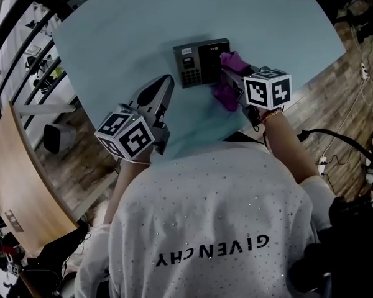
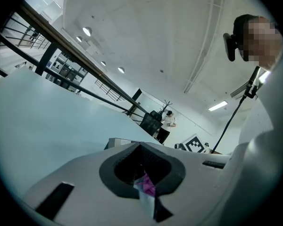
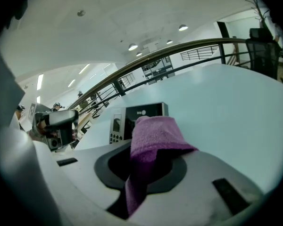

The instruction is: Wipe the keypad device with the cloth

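The dark keypad device [image 1: 201, 62] lies flat on the pale blue table [image 1: 124, 30], keypad on its left half. A purple cloth [image 1: 234, 61] rests against the device's right edge and hangs down below my right gripper [image 1: 227, 72], which is shut on it. In the right gripper view the cloth [image 3: 153, 134] drapes over the jaws, with the device [image 3: 137, 117] just beyond. My left gripper [image 1: 167, 81] hovers to the device's lower left, jaws shut and empty. The left gripper view shows only the device's edge [image 2: 117, 142] past the jaws.
The table's curved front edge [image 1: 193, 143] runs just ahead of the person's body. A black railing [image 1: 25, 48] and a wooden board [image 1: 15, 185] lie to the left. Cables [image 1: 336, 141] trail over the wood floor at the right. A distant person [image 2: 169, 119] stands behind the table.
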The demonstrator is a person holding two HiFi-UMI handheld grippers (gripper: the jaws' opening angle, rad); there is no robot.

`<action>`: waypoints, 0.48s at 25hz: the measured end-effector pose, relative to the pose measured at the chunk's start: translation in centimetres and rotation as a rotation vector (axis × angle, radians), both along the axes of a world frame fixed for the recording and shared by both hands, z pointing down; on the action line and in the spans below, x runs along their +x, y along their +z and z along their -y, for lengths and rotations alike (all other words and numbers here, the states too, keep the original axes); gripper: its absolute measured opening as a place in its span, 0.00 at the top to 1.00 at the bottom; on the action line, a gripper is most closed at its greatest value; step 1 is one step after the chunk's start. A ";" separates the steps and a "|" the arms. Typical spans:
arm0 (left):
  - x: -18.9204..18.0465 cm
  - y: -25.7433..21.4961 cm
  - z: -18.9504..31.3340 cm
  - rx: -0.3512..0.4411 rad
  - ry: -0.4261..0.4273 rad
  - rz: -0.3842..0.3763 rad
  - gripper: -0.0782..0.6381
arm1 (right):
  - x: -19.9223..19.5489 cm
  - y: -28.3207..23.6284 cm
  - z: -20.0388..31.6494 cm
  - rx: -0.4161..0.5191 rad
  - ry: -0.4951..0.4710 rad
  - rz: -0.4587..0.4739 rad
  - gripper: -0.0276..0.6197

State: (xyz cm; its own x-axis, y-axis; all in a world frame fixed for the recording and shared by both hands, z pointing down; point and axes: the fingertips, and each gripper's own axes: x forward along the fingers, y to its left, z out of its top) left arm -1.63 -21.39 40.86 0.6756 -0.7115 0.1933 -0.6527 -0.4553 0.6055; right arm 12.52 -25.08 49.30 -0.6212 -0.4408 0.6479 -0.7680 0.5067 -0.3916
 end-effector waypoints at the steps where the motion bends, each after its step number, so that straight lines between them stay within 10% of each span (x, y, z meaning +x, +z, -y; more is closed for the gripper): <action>1: -0.1 0.0 -0.1 0.005 -0.008 0.011 0.89 | -0.6 -0.2 -0.4 -0.001 -0.039 0.019 0.88; 12: -4.4 0.6 -1.7 -0.013 -0.108 0.049 0.89 | -11.5 0.1 -4.6 0.020 -0.429 0.022 0.88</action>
State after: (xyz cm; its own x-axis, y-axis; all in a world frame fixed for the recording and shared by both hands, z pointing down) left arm -6.01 -19.67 41.45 0.5848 -0.7768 0.2336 -0.7263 -0.3731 0.5773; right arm 1.02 -20.49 49.36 -0.7644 -0.1518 0.6266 -0.4779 0.7858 -0.3927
